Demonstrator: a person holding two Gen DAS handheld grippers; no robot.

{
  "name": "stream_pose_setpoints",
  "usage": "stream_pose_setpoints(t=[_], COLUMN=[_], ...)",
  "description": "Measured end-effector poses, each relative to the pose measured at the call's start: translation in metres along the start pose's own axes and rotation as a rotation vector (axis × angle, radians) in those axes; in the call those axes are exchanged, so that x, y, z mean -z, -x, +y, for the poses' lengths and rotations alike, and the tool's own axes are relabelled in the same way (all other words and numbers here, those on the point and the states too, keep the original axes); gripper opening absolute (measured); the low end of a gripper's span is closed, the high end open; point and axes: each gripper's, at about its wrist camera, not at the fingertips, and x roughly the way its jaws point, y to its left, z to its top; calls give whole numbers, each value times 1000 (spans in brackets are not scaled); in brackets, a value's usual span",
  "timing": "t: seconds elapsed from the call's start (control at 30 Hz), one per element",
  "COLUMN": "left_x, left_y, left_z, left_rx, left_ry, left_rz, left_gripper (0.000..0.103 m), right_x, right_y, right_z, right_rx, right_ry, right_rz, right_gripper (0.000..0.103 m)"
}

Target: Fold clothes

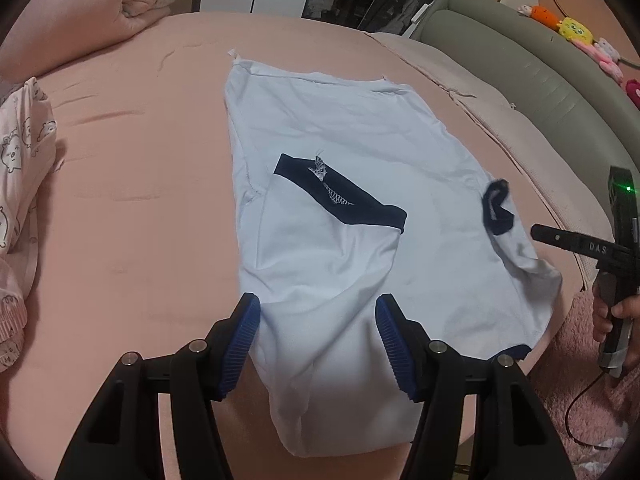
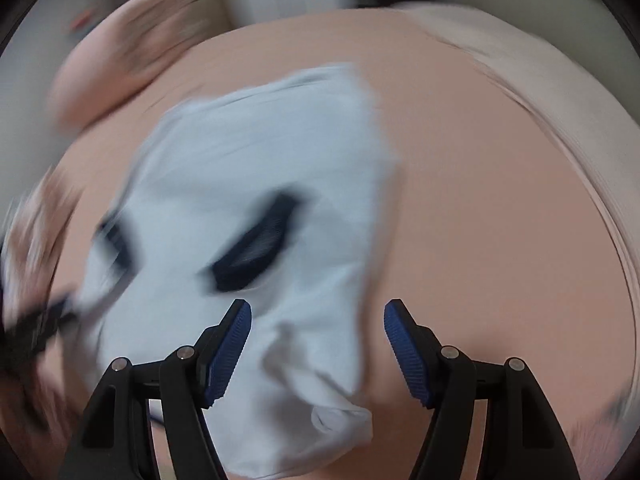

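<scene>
Below both grippers' parted jaws lies the shirt [image 1: 340,216].

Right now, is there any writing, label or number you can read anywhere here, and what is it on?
"DAS": pale letters on the black finger of the right gripper, seen from the left wrist view.
White marking inside the navy collar of the pale T-shirt: too small to read.
Right wrist view: too blurred, nothing readable.
</scene>
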Motion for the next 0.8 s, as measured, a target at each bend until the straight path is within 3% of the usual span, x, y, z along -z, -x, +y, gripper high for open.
stream_pose_setpoints(t=[0.07, 0.53, 0.7, 0.77, 0.8], left_x=[1, -3, -21, -27, -26], left_y=[-3, 1, -4, -19, -32], left_z=[-1, -14, -15, -12, -11], left_rx=[11, -13, -21, 4, 13], left_ry=[4, -50, -96, -91, -84], left_rz=[13, 31, 44, 75, 127], left_gripper=[58, 58, 58, 58, 58], right_x=[9, -24, -58, -63, -56], right_y=[-12, -68, -63, -61, -58], right_z=[-18, 24, 31, 34, 33], right_rx=[26, -59, -131, -152, -147], right_ry=[24, 295, 251, 241, 246], right_rz=[76, 291, 237, 247, 265], right_gripper=[69, 69, 69, 70, 70])
